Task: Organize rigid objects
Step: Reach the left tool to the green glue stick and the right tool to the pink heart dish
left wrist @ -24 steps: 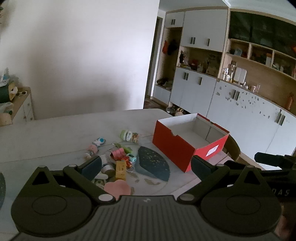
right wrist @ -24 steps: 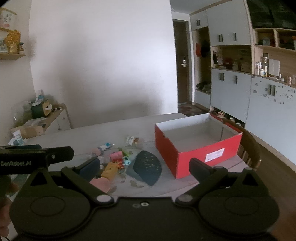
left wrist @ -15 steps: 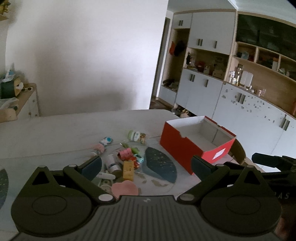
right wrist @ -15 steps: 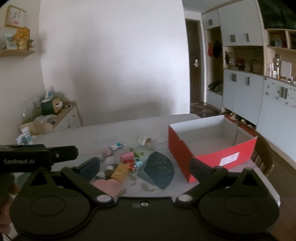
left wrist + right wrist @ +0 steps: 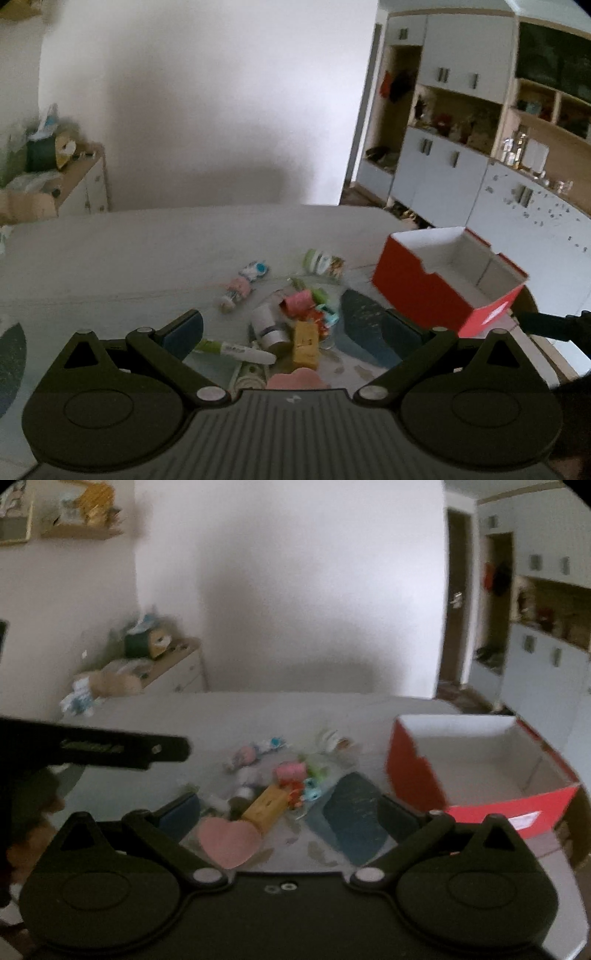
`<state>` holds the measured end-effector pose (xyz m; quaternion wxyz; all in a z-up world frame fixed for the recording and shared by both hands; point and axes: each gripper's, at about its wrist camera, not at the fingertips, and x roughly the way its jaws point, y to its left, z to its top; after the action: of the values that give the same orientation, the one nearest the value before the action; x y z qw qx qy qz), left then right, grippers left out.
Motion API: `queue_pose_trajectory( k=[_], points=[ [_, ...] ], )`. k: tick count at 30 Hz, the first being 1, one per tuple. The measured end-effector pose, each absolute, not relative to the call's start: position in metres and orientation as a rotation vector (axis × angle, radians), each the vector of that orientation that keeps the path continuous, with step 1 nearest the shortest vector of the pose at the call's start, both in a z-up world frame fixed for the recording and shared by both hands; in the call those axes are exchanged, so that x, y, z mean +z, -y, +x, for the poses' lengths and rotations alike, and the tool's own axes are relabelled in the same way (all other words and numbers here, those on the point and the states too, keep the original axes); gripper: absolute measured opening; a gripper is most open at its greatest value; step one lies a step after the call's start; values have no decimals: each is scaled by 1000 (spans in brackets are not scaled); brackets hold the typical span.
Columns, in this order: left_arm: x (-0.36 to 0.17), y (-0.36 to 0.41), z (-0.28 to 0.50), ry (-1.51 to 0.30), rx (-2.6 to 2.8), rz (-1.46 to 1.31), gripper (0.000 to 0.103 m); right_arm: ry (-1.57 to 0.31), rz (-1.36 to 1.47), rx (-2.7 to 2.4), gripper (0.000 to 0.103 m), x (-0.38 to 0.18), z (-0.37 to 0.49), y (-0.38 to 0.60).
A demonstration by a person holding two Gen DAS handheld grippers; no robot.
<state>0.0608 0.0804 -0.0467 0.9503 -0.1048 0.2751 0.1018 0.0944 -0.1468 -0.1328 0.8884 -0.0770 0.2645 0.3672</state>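
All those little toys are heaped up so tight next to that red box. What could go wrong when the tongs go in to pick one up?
Three risks, as I see it. The pile is crowded, so wide-open left tongs might nudge neighbours or catch two things. The round white bottle lies on its side and could roll off across the table. Both tongs face the same heap, so the right tongs might bump the left.

Each black claw (image 5: 291,332) (image 5: 290,812) has 2 blue-padded fingers, round pivot discs and silver screws.
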Motion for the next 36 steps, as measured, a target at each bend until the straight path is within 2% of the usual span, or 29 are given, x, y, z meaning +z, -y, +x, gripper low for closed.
queue_pose_trajectory(
  k=[13,24,27,31,36],
  points=[
    [-103,-133,120,-691,395,-261,102,-681,-259,931,96,-182,137,103],
    [-149,-169,154,-832,499,-339,102,-737,-386,1085,93,-224,136,69],
    [-158,-176,162,-873,496,-388,100,-740,-401,1108,93,-229,134,63],
    [-167,-183,166,-915,504,-435,89,-746,-416,1127,93,-234,135,54],
    [-171,-189,165,-934,510,-491,87,-775,-412,1125,93,-246,145,42]
  ],
)
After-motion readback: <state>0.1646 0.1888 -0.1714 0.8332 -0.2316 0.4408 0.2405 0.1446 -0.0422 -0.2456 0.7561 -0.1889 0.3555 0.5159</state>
